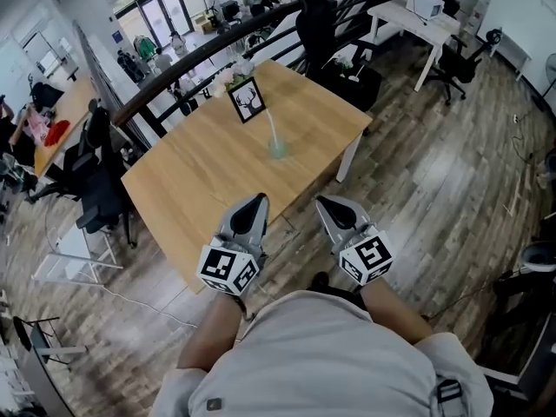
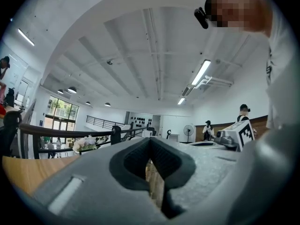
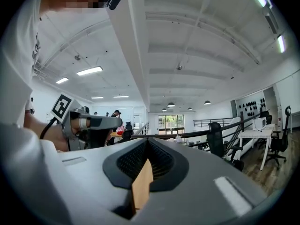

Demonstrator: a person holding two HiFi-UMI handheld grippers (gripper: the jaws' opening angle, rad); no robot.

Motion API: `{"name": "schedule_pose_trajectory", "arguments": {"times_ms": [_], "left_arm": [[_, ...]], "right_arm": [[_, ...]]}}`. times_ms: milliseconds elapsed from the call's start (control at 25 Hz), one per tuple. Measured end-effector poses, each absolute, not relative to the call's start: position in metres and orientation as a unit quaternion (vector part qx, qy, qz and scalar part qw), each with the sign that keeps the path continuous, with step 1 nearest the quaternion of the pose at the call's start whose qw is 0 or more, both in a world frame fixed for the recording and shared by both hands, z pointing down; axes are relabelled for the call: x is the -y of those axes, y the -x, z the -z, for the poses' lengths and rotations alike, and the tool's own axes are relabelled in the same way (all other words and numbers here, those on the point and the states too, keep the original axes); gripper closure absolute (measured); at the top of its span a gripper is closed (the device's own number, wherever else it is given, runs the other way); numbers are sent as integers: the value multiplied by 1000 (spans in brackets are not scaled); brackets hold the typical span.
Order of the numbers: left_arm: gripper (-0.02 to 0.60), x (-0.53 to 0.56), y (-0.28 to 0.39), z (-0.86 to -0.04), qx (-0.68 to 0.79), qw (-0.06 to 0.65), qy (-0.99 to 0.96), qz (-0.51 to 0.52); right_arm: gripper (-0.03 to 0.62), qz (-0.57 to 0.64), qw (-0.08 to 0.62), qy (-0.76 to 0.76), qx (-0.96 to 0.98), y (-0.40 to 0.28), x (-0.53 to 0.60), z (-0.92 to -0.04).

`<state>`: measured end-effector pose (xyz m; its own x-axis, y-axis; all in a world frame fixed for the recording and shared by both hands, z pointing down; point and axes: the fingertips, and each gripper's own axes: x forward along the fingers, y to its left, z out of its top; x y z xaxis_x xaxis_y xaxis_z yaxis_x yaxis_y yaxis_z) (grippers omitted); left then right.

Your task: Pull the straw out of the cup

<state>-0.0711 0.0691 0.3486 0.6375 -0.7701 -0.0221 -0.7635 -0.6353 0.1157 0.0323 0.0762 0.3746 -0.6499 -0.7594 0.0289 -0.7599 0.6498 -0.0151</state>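
A pale green cup [image 1: 277,150] stands near the middle of the wooden table [image 1: 200,189], and a white straw [image 1: 272,129] sticks up out of it, leaning slightly left. Both grippers hover at the table's near edge, well short of the cup and pointing toward it. My left gripper [image 1: 259,201] is shut and holds nothing; in its own view the jaws [image 2: 150,138] meet at the tip. My right gripper [image 1: 324,203] is also shut and empty, its jaws [image 3: 148,139] closed. The cup is hidden in both gripper views.
A framed deer picture [image 1: 247,100] stands on the table behind the cup, with flowers [image 1: 228,76] at the far edge. Black office chairs [image 1: 102,194] sit left of the table. A dark railing [image 1: 217,42] runs behind it. A white desk [image 1: 415,16] stands at the back right.
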Motion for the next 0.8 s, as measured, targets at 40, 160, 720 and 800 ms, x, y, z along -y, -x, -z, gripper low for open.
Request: {"name": "schedule_pose_trajectory", "arguments": {"times_ms": [40, 160, 720, 800], "left_arm": [[577, -58, 60, -349, 422, 46, -905, 35], [577, -30, 28, -352, 415, 48, -908, 38], [577, 48, -49, -360, 367, 55, -928, 21], [577, 56, -56, -361, 357, 56, -932, 21]], "right_arm": [[585, -12, 9, -418, 908, -42, -66, -374], [585, -9, 12, -418, 908, -67, -43, -375], [585, -34, 9, -451, 892, -124, 19, -391], [585, -34, 10, -461, 887, -129, 25, -391]]}}
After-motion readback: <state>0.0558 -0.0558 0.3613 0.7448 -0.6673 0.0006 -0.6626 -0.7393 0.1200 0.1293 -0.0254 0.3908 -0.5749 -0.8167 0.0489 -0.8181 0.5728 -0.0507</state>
